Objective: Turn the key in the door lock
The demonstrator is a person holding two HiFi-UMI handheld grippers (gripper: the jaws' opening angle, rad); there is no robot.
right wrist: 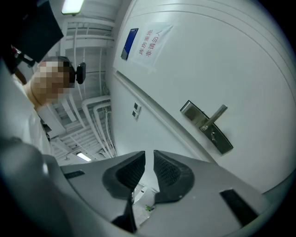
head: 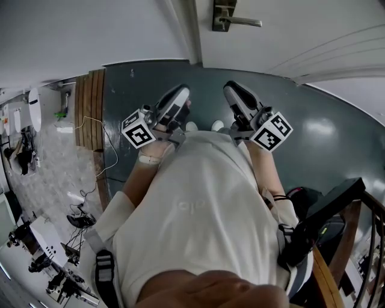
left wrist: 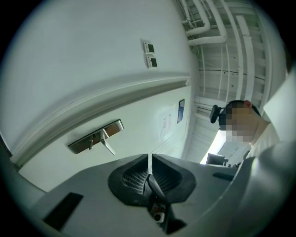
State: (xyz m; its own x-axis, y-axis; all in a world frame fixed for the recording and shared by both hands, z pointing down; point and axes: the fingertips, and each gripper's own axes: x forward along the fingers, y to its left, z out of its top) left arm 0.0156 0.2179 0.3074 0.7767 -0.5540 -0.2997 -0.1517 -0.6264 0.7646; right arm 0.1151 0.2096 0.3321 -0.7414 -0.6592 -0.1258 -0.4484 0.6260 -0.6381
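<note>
The brushed-metal lock plate [head: 221,14] sits close to the left edge of the white door [head: 301,36], its lever handle [head: 243,22] reaching toward the door's middle; a small stub that appears to be the key [left wrist: 90,143] juts from the plate beside the handle, untouched. Both grippers hang well short of the door, each aimed at the plate. The left gripper [left wrist: 148,161] has its jaws drawn together with only a hairline slit between the ribbed pads, gripping nothing. The right gripper [right wrist: 149,159] shows a narrow gap between its jaws, also empty. Higher on the door, a paper notice [right wrist: 155,42] hangs beside a blue sign [right wrist: 129,43]. From above, the person's white shirt [head: 204,210] fills the foreground, the marker cubes [head: 138,130] flanking it over the dark green floor [head: 144,84]
</note>
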